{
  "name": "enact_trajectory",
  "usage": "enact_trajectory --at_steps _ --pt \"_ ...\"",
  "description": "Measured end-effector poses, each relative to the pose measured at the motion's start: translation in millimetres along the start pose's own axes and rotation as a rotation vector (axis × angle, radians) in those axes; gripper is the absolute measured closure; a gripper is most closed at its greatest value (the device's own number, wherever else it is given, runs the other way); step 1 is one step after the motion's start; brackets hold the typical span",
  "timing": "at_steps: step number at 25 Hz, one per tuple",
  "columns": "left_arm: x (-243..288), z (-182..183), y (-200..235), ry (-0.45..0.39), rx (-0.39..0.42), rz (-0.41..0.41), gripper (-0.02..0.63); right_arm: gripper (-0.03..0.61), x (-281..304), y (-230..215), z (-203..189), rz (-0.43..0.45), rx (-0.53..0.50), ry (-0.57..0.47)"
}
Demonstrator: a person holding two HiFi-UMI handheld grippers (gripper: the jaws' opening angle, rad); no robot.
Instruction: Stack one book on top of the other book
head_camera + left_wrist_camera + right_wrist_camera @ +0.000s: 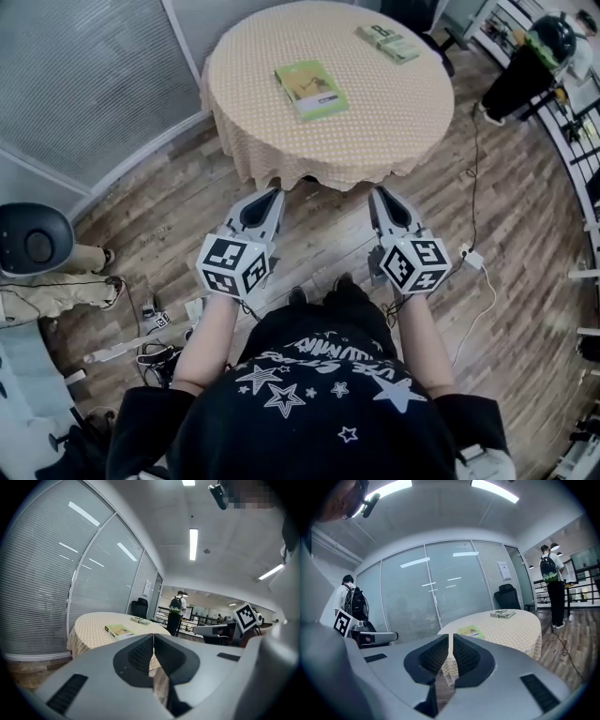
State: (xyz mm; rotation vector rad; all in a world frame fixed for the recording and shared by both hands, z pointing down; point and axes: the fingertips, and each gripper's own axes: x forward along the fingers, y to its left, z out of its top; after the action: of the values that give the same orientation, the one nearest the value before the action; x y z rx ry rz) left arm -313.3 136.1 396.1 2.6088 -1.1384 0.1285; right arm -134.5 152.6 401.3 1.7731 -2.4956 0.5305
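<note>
Blinds behind a glass partition wall (84, 75) filled the far left of the head view, and below them a person's beige trouser leg (66, 281) showed on the brown wooden plank floor (506, 244). Next came the left gripper (274, 192), grey with a black-and-white marker cube (232, 267) at its back. It was held over the floor just short of the table and pointed at the table's near edge. In its own view the left gripper (153, 641) had its jaws pressed together with nothing between them.

Ahead stood the round tabletop under a cream dotted cloth (375, 103). The flat green paperback book (310, 89) lay left of the middle, well apart from the pale grey-green book (387, 42), which lay near the far right rim. Neither touched the other or a gripper. From the left gripper view the green paperback book (119, 631) lay nearer and the pale grey-green book (140, 620) beyond it.

The right gripper (378, 192) was level with the left one and also short of the table. In its own view the right gripper (451, 641) was all but closed, with only a thin slit between the ribbed pads, and it held nothing. Past it lay the green paperback book (470, 631) and, further right, the pale grey-green book (503, 614). A small white adapter (472, 259) on a cable lay on the floor at the right.
</note>
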Motion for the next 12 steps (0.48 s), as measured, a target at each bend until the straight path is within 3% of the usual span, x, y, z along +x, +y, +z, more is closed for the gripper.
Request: enact_trajectory --at_steps 4,12 --pt "2.9 -0.4 2.9 0.004 -0.006 0.002 0.603 0.537 3.0 -6.2 1.1 -0.009 0.007 0.001" --pt "15.6 3.3 25.8 0.007 -0.019 0.083 0.603 0.537 45.1 -12.7 5.1 0.067 0.01 0.025"
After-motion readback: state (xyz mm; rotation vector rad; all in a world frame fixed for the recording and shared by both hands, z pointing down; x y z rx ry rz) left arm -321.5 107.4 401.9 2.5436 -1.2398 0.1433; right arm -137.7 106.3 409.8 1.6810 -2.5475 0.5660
